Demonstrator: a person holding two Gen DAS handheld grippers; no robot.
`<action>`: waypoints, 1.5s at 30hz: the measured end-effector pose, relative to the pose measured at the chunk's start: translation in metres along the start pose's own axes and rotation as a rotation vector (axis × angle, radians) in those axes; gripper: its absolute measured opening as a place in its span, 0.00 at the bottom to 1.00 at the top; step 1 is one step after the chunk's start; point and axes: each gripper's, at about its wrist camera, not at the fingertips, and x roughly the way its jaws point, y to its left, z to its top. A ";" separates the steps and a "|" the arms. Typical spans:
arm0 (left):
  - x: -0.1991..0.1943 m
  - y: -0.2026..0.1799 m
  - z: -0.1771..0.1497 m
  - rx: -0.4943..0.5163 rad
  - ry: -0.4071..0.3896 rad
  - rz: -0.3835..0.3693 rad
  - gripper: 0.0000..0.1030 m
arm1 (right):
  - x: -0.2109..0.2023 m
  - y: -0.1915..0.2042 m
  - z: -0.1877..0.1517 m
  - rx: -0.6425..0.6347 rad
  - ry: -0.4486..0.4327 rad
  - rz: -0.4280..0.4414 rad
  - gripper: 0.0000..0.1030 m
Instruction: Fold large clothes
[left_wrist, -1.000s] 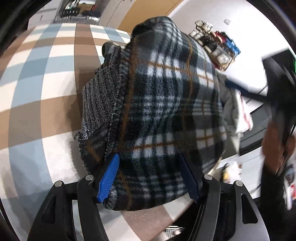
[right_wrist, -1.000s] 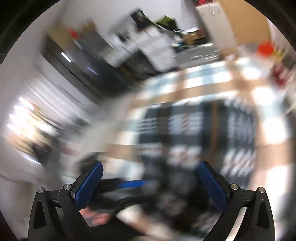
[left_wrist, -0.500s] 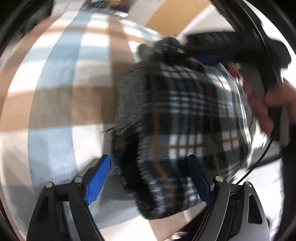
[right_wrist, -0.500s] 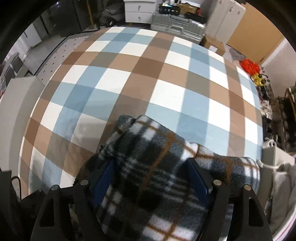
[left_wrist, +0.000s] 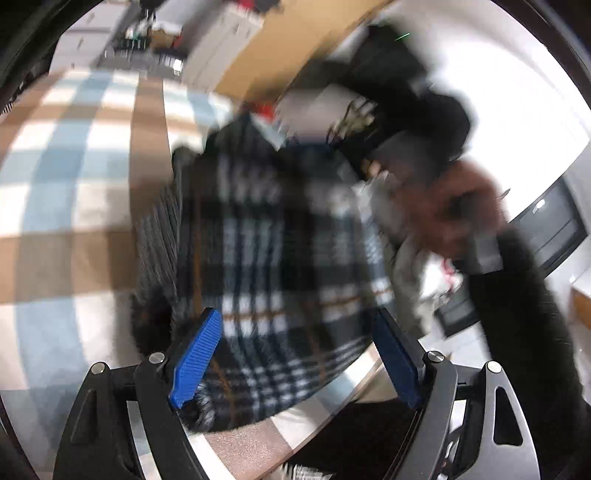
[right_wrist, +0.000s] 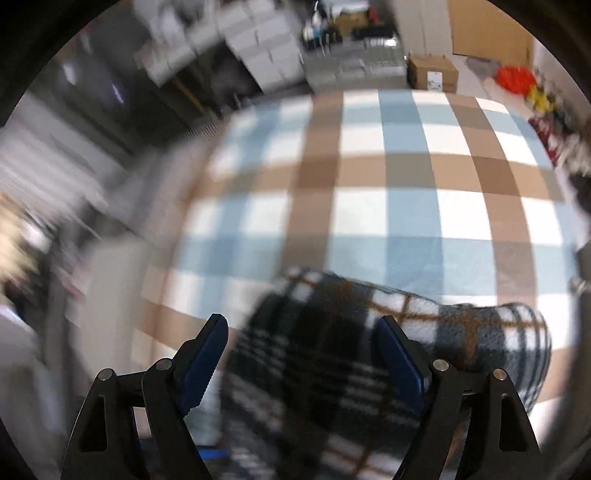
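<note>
A folded black, white and orange plaid fleece garment (left_wrist: 280, 266) lies as a thick bundle near the edge of the checked table (left_wrist: 66, 206). My left gripper (left_wrist: 295, 354) is open, its blue pads either side of the bundle's near end. In the right wrist view the same garment (right_wrist: 369, 350) fills the lower frame. My right gripper (right_wrist: 306, 362) is open and straddles part of the bundle. The right gripper and the hand holding it show blurred over the bundle's far side in the left wrist view (left_wrist: 436, 192).
The tablecloth (right_wrist: 388, 206) has blue, brown and white checks. White cabinets (right_wrist: 266, 48), a cardboard box (right_wrist: 432, 74) and red items (right_wrist: 513, 77) stand beyond the table. A dark monitor (left_wrist: 550, 225) and pale clothes (left_wrist: 417, 266) lie off the table's edge.
Both views are blurred with motion. My right gripper has come onto the bundle and now shifts left. My left gripper's jaws have opened from gripping the bundle and stay around it.
</note>
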 end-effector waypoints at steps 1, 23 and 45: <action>0.011 0.001 -0.001 -0.005 0.040 0.055 0.77 | -0.018 -0.003 -0.004 0.013 -0.042 0.039 0.80; 0.027 -0.009 -0.010 -0.008 0.073 0.191 0.77 | 0.020 -0.001 -0.076 -0.387 0.112 -0.418 0.42; 0.036 -0.030 -0.015 0.048 0.056 0.279 0.77 | -0.046 -0.011 -0.150 -0.282 -0.018 -0.071 0.56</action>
